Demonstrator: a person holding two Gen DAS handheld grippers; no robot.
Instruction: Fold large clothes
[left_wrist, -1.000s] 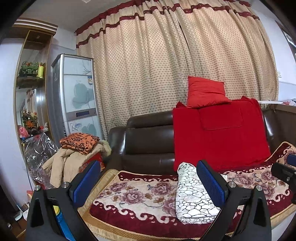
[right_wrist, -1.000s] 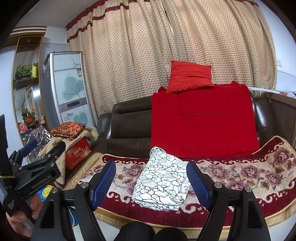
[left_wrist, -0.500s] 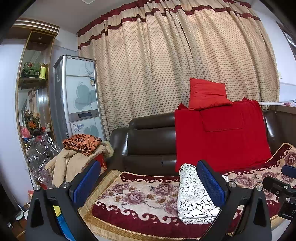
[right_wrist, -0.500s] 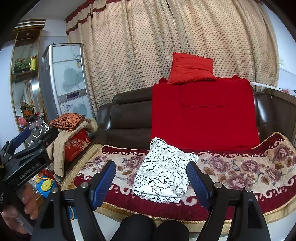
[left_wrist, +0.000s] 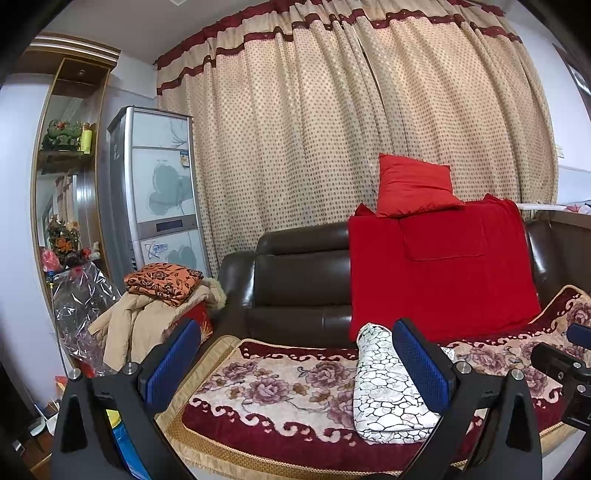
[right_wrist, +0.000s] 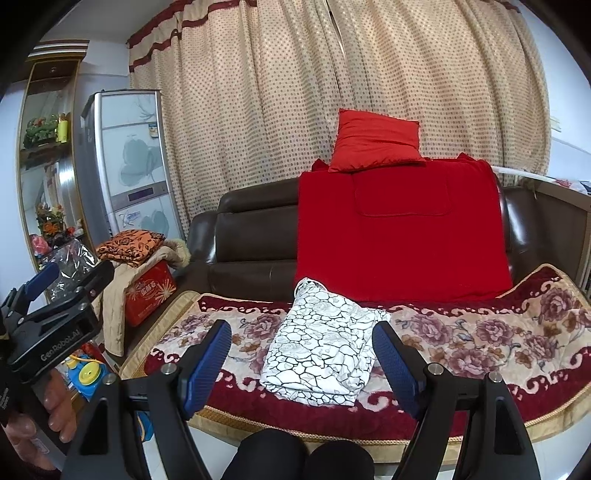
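The right gripper (right_wrist: 301, 360) stands with its blue-padded fingers (right_wrist: 393, 363) wide apart and nothing between them, held in the air short of the sofa's front edge; the left gripper (left_wrist: 295, 363) is spread just as wide and just as empty, its blue pads (left_wrist: 419, 365) in the air over the front of the seat. In the right wrist view the left tool shows at the far left with a hand (right_wrist: 40, 417) wrapped round its grip. Ahead of both lies the folded white garment (right_wrist: 321, 350) with a black crackle print, a neat flat bundle resting on the floral seat cover (right_wrist: 480, 332) near its front edge, touched by neither tool. Behind it a red blanket (right_wrist: 399, 229) hangs over the back of the dark leather sofa (right_wrist: 255, 229), with a red cushion (right_wrist: 375, 140) on top. Left of the sofa an orange patterned cloth (left_wrist: 162, 282) tops a heap with a beige coat (left_wrist: 140, 325), beside a tall silver cabinet (left_wrist: 159, 192); dotted curtains (left_wrist: 314, 129) fill the wall behind
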